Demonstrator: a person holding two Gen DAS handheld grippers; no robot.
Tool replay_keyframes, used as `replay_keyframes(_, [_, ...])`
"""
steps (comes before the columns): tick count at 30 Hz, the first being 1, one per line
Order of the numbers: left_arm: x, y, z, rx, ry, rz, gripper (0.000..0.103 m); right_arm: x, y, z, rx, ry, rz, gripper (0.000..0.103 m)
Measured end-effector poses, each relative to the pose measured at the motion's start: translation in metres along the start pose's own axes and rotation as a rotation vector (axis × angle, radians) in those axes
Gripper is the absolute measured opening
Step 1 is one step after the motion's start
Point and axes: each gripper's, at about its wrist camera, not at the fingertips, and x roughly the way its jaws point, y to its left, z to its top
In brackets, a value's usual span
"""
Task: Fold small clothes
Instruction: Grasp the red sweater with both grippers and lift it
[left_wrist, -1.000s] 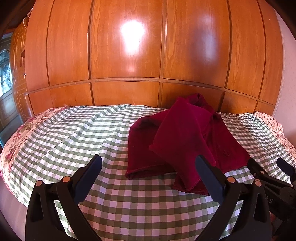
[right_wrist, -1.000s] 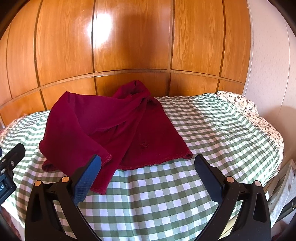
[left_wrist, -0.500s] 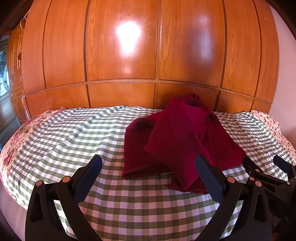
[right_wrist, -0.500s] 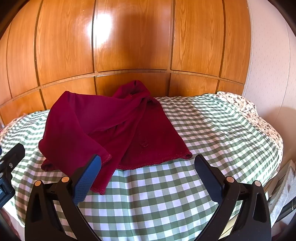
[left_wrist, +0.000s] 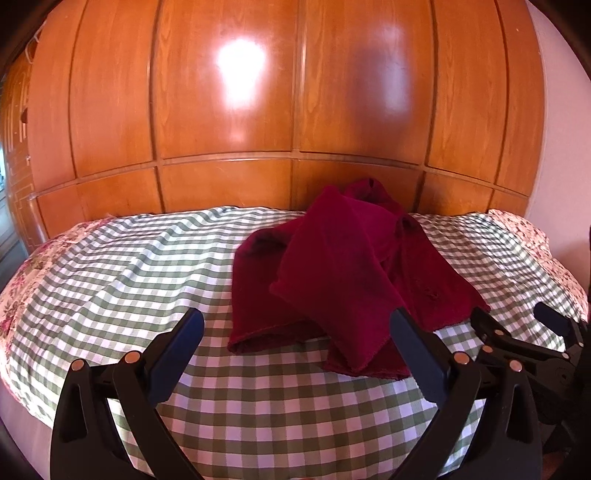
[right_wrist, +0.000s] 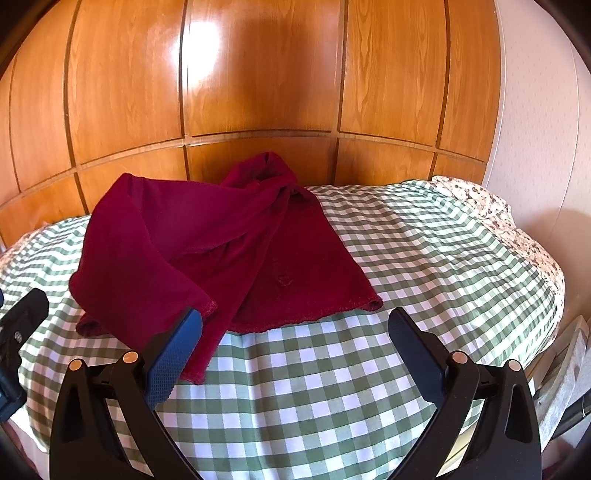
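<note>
A dark red garment (left_wrist: 343, 273) lies rumpled on the green checked bedcover (left_wrist: 147, 280), one flap folded over its middle. It also shows in the right wrist view (right_wrist: 221, 251), reaching the wooden panelling behind. My left gripper (left_wrist: 295, 325) is open and empty, held above the cover just in front of the garment's near hem. My right gripper (right_wrist: 295, 325) is open and empty, in front of the garment's right hem; its fingers also show in the left wrist view (left_wrist: 517, 328) at the right.
Wooden panelling (left_wrist: 295, 110) rises behind the bed. A floral bedspread (right_wrist: 517, 221) shows at the bed's edges, and a pale wall (right_wrist: 535, 110) stands on the right. Grey objects (right_wrist: 561, 387) lie beside the bed at the lower right.
The left gripper has shifted slightly, so the garment sits a little lower and further left in its view. The right gripper has barely moved. The garment lies as before.
</note>
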Motion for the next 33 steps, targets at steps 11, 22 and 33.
replay_keyframes(11, [0.03, -0.016, 0.003, 0.07, 0.117, -0.08, 0.1, 0.035, -0.022, -0.009, 0.05, 0.113, -0.007, 0.1])
replay_keyframes(22, [0.088, -0.079, 0.013, 0.329, 0.112, -0.051, 0.098, 0.065, -0.059, -0.017, 0.165, 0.2, -0.003, 0.1])
replay_keyframes(33, [0.144, -0.035, 0.069, 0.154, 0.144, 0.021, 0.088, 0.088, -0.052, -0.008, 0.16, 0.227, 0.099, 0.1])
